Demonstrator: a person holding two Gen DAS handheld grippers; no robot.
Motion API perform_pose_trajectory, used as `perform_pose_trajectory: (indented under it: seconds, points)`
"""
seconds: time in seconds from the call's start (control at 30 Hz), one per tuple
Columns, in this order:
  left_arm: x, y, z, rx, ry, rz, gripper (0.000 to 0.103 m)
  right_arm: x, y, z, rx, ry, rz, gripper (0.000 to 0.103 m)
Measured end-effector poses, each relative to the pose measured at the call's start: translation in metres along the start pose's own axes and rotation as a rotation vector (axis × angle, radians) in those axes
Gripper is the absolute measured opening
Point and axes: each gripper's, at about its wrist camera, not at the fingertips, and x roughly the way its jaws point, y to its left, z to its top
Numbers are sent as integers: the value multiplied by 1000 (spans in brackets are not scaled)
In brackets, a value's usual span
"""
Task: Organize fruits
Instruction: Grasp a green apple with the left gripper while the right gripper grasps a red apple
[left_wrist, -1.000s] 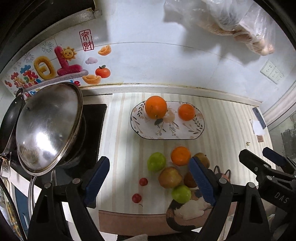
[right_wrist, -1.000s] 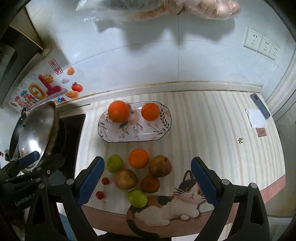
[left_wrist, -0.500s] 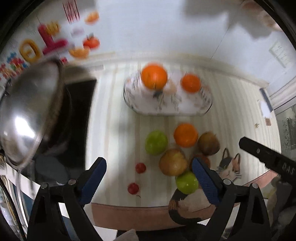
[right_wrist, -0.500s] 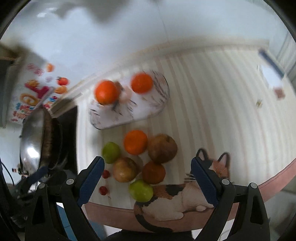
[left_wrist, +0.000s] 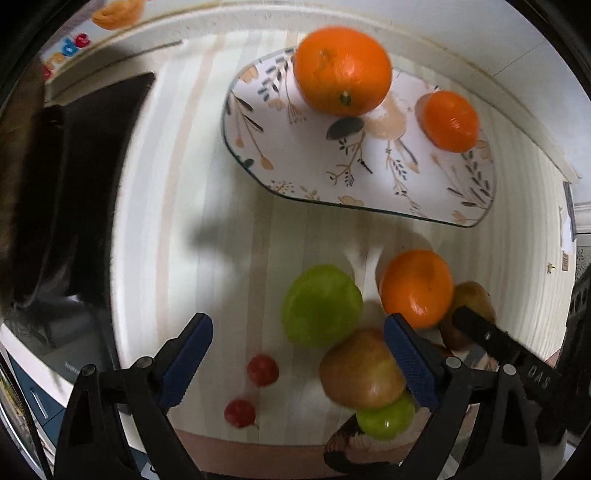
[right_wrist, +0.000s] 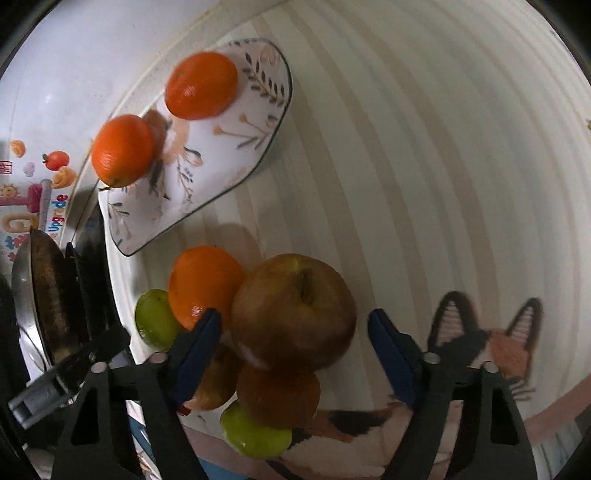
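A floral oval plate (left_wrist: 310, 166) holds a large orange (left_wrist: 343, 70) and a smaller orange (left_wrist: 450, 122). Loose fruit lies in front of it. My left gripper (left_wrist: 295, 350) is open, low over a green apple (left_wrist: 321, 304) and a reddish apple (left_wrist: 360, 369), beside an orange (left_wrist: 415, 288). My right gripper (right_wrist: 295, 347) is open, its jaws either side of a big brown-red apple (right_wrist: 293, 314). An orange (right_wrist: 203, 284), a second reddish fruit (right_wrist: 277, 402) and green apples (right_wrist: 255, 434) crowd it. The plate (right_wrist: 221, 147) also shows there.
Two small red fruits (left_wrist: 262, 369) lie left of the pile. A black stove (left_wrist: 81, 206) with a wok (right_wrist: 40, 295) stands at the left. A cat-print mat (right_wrist: 491, 343) covers the counter's front edge. The wall runs behind the plate.
Both grippers have dropped down and forward towards the loose fruit pile. The fruit now looms large between the jaws. Nothing has been gripped.
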Motion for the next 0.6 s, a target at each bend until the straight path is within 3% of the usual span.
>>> perform_pose_trajectory:
  seconds: [0.07, 0.17, 0.37, 0.6]
  points:
    - [11, 0, 5, 5, 14, -1, 95, 7, 1, 1, -11, 13, 8, 69]
    - [22, 0, 7, 11, 20, -13, 85, 9, 3, 3, -29, 16, 9, 69]
    - [27, -5, 4, 20, 11, -116, 54, 10, 10, 2, -84, 19, -24, 68]
    - [19, -8, -16, 84, -4, -20, 52, -2, 3, -8, -117, 35, -93, 68]
